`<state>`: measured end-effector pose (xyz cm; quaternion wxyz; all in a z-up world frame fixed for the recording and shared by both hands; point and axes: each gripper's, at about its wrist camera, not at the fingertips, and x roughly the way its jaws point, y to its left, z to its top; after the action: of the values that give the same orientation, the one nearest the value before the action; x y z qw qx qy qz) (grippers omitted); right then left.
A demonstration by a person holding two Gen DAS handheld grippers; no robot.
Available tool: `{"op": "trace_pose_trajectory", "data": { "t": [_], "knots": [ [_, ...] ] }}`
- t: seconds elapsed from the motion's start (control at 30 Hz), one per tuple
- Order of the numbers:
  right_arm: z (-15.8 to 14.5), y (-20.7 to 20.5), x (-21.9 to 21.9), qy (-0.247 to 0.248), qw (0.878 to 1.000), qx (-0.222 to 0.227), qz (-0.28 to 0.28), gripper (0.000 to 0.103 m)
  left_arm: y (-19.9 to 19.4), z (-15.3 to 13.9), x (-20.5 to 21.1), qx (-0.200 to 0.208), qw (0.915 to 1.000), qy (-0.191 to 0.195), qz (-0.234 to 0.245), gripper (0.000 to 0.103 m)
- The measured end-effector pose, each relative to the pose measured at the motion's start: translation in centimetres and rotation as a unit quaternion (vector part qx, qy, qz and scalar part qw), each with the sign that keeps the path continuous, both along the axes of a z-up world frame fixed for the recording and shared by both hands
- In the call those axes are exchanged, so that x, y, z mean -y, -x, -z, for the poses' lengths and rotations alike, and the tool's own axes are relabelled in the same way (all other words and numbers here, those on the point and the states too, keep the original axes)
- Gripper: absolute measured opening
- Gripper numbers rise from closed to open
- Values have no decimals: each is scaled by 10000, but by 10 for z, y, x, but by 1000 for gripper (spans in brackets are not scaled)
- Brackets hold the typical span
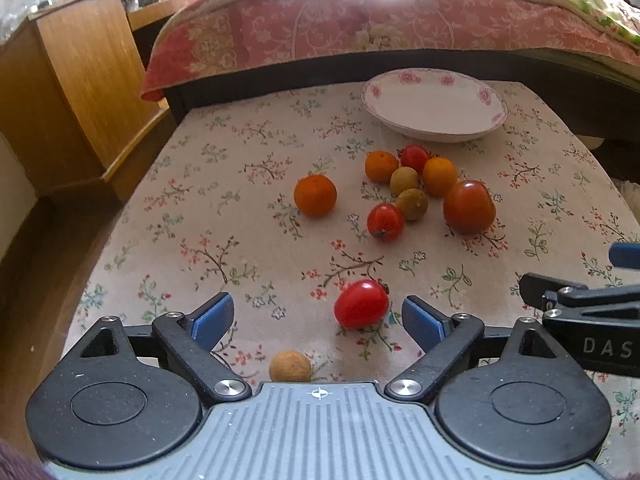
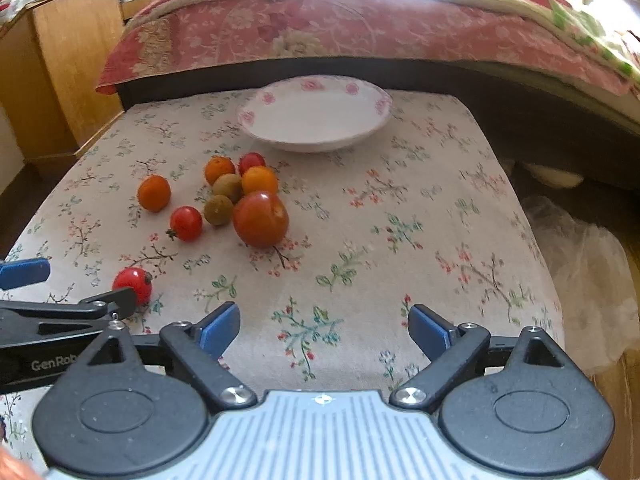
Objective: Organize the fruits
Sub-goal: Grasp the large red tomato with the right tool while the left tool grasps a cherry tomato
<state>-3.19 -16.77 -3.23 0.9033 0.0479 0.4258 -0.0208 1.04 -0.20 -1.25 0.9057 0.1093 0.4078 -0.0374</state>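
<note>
A white plate (image 1: 434,128) with a pink flower rim stands bare at the far side of the flowered cloth (image 1: 224,208); it shows too in the right wrist view as the plate (image 2: 316,142). Before it lies a cluster of fruit: a big tomato (image 1: 469,207), small oranges (image 1: 315,195), green-brown fruits (image 1: 412,204) and cherry tomatoes (image 1: 385,222). My left gripper (image 1: 318,318) is open, and a red tomato (image 1: 361,304) lies on the cloth between its pads without touching them. A small tan fruit (image 1: 290,367) sits close under it. My right gripper (image 2: 324,330) is open over bare cloth.
A bed with a red flowered quilt (image 1: 360,28) runs along the far side. A wooden cabinet (image 1: 80,80) stands at the left. Beyond the table's right edge a clear plastic bag (image 2: 580,264) lies on the floor. The cloth's right half (image 2: 440,220) holds no fruit.
</note>
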Motion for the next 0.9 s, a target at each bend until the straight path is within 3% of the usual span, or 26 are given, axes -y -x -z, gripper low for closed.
{"op": "trace_pose_trajectory", "data": {
  "t": [0.17, 0.43, 0.53, 0.63, 0.9],
  "knots": [
    [-4, -11, -2, -53, 9996, 48, -282, 94, 0, -3, -1, 262, 9994, -169, 161, 95],
    [-4, -36, -3, -117, 9966, 70, -816, 91, -4, 4, 3, 200, 9986, -177, 456, 92],
    [-2, -44, -7, -88, 9941, 76, -1080, 86, -5, 8, 8, 178, 9980, -248, 559, 91],
    [0, -52, -10, -8, 9919, 94, -1265, 82, -10, 14, 7, 6, 9981, -151, 592, 81],
    [10, -73, -7, -158, 9879, 39, -1545, 70, -14, 21, 9, -59, 9979, -195, 607, 75]
  ]
}}
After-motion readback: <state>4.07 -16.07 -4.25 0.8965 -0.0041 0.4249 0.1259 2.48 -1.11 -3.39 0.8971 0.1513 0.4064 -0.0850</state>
